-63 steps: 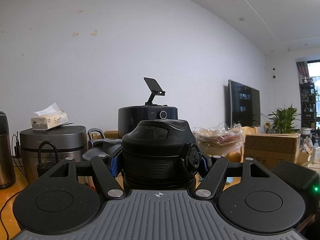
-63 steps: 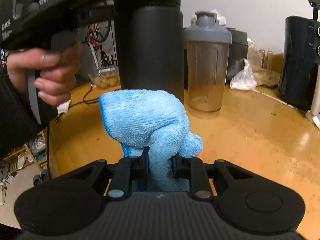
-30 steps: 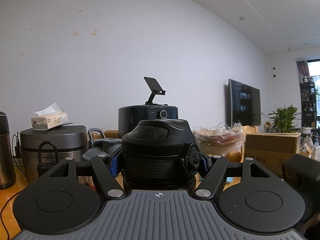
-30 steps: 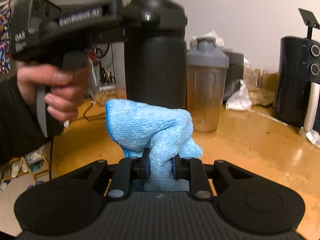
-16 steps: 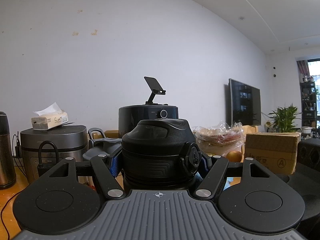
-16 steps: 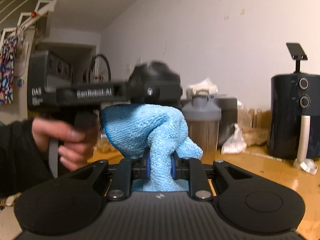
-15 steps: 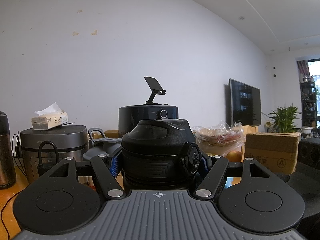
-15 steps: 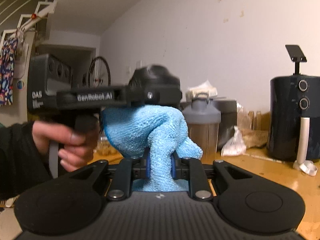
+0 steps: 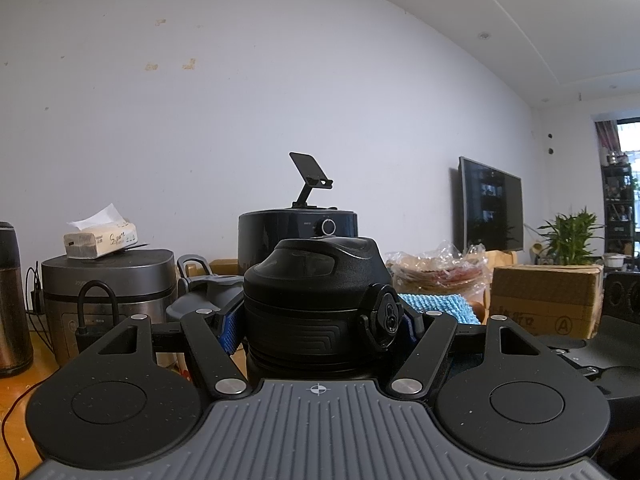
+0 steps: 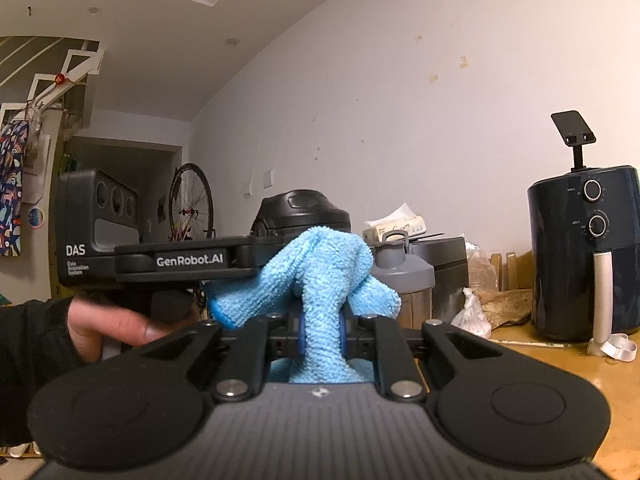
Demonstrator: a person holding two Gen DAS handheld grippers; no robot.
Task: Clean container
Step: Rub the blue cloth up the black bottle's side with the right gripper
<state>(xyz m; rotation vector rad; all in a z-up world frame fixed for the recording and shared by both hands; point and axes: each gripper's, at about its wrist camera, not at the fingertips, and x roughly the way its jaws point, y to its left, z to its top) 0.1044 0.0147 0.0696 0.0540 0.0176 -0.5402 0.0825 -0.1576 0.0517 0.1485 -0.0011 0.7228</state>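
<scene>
1. The container, a black bottle with a flip lid, sits low in the centre of the left wrist view, pinched around its neck by my left claw. The blue pads press on both sides, and this grip has not shifted over the last two seconds.

2. In the right wrist view the same bottle's lid shows at mid-frame, just behind the blue cloth, with the left claw's body running in from the left edge and the person's hand under it.

3. My right claw is pressed together on the cloth. The jaws have just tightened a little further on the bunched fabric, which stands up between them.

4. What has changed: two seconds ago the cloth sat low against the bottle's dark side wall, with the tabletop filling the lower right of the frame. Now my right claw has risen and swung level, so the cloth is up at the lid and shoulder.

5. The left wrist view confirms it: a strip of blue cloth now appears right of the lid, where none showed a second ago.

6. I judge that wiping is moving from the body up to the cap area. Whether the cloth actually touches the lid I cannot tell; it overlaps it in the frame.

7. The grey shaker bottle and the dark air fryer stand untouched behind.
</scene>
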